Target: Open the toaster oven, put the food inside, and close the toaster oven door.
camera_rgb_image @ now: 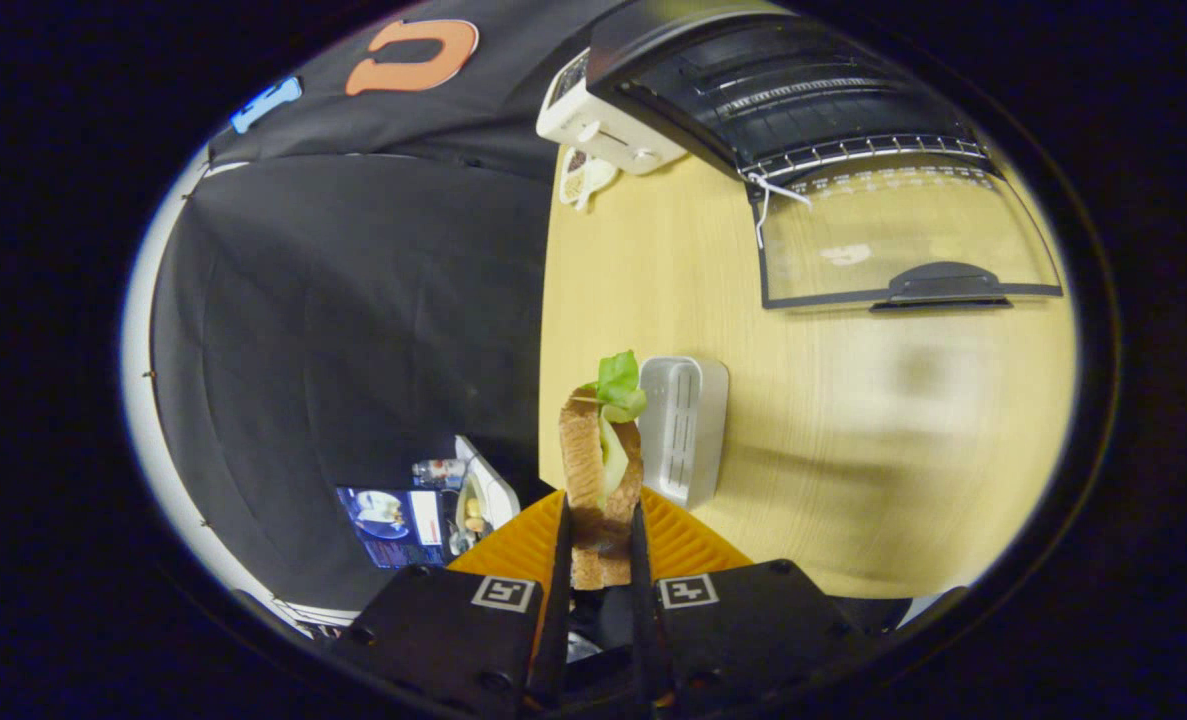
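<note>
A sandwich (601,462) of toasted bread with green lettuce and a pale filling stands on edge between my fingers. My gripper (599,535) is shut on the sandwich, one finger pressing each slice. Far beyond the fingers, at the other end of the wooden table (853,480), stands the toaster oven (753,90). Its glass door (903,245) hangs fully open and lies flat over the table, the dark handle (941,285) toward me. The wire rack (853,150) shows inside the dark cavity. A white control panel (603,125) with knobs sits on the oven's side.
A small white slotted tray (685,425) lies just beyond the sandwich. Under the fingers lies an orange ribbed mat (688,540). A small patterned dish (583,178) rests by the oven's control panel. Black cloth covers the floor past the table's edge, where some packets (423,510) lie.
</note>
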